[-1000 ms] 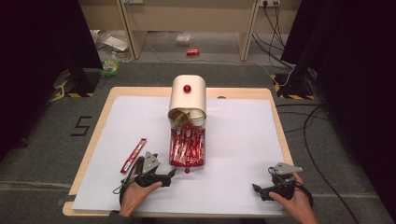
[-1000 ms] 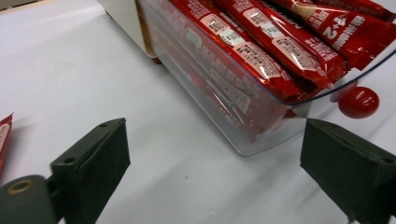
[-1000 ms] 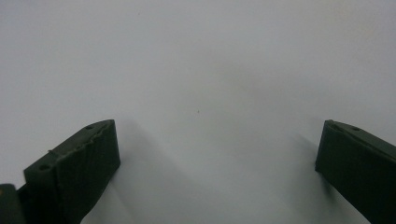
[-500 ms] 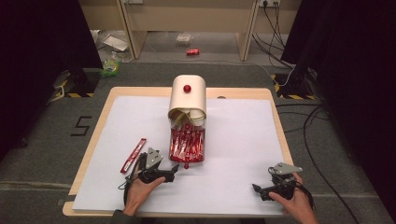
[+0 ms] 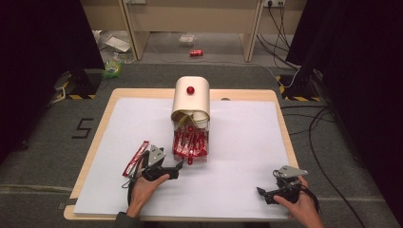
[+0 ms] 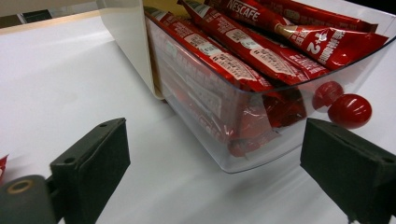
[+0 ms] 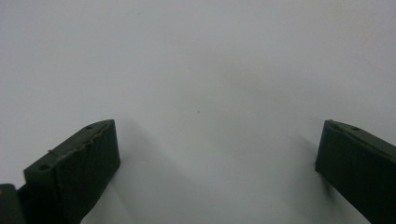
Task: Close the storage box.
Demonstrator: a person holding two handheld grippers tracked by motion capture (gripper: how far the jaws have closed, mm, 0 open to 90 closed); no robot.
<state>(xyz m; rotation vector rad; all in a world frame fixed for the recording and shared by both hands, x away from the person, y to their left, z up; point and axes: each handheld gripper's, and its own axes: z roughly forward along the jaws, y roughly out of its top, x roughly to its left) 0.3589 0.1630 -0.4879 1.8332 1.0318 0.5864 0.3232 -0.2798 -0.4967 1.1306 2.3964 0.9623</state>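
Note:
A cream dispenser box [image 5: 191, 102] with a red knob on top stands at the table's middle. Its clear drawer [image 5: 190, 145] is pulled out and packed with several red Nescafe sachets [image 6: 243, 51]. The drawer's red knob [image 6: 349, 110] is at its front. My left gripper [image 5: 179, 166] is open and points at the drawer's front left corner [image 6: 243, 154], a short way off it. One loose red sachet [image 5: 136, 157] lies left of that gripper. My right gripper [image 5: 262, 192] is open low over the white sheet [image 7: 196, 70] at the front right, with nothing between its jaws.
A white sheet [image 5: 237, 137] covers the wooden table [image 5: 280, 109]. Cables [image 5: 318, 128] run over the floor at the right. A red can [image 5: 196, 52] and some litter lie on the floor behind the table.
My left gripper has moved up and to the right, toward the drawer's front. The right gripper has stayed in place.

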